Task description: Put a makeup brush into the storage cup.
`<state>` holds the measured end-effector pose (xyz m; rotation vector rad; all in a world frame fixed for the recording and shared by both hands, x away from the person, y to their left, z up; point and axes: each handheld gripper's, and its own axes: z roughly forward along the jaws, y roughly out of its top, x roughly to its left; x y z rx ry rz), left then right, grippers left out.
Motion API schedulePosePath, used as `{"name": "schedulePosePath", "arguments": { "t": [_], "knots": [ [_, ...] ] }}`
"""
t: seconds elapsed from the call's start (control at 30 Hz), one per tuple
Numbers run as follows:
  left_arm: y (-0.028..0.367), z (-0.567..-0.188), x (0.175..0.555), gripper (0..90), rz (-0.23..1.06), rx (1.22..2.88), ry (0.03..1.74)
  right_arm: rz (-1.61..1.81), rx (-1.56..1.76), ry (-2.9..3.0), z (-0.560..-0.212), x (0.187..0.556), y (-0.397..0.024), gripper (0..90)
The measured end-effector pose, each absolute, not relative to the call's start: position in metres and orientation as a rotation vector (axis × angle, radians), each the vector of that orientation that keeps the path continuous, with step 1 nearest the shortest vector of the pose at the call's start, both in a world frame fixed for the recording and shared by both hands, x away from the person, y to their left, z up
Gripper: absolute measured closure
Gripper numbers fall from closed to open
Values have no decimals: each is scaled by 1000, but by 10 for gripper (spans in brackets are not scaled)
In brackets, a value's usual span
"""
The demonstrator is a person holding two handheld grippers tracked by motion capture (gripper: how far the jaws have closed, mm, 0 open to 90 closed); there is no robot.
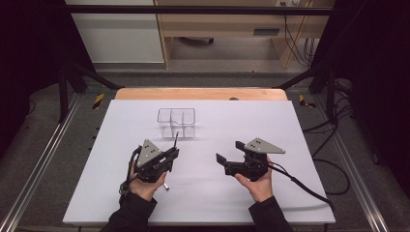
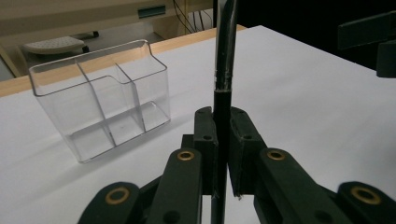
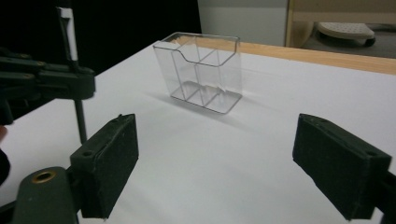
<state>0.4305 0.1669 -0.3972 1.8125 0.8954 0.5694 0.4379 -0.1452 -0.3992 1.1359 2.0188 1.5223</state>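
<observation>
High view: the clear organizer [image 1: 176,122] stands on the white table [image 1: 290,193]. The left gripper [image 1: 170,155] sits just in front of the organizer, clamped on a black pen [image 1: 175,140] whose upper end reaches toward it. The right gripper [image 1: 230,152] is well right of the organizer, jaws apart, nothing between them.

Left gripper view: jaws closed on the pen [image 2: 222,107], held upright; the organizer [image 2: 100,98] stands ahead, to the left.

Right gripper view: pads [image 3: 109,163] wide apart, empty; the organizer [image 3: 201,70] lies beyond them.
</observation>
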Motion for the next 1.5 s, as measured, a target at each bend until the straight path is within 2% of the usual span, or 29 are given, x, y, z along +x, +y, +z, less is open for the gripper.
{"name": "schedulePosePath", "arguments": {
  "t": [0.57, 0.97, 1.5],
  "knots": [
    [187, -387, 439, 824, 593, 1767, 946, 1412, 1189, 2004, -411, 437, -171, 55],
    [190, -374, 450, 824, 566, 1726, 962, 1395, 1177, 2001, -414, 434, -176, 45],
    [185, -349, 471, 825, 624, 1726, 951, 1355, 1189, 2010, -419, 430, -182, 33]
  ]
}}
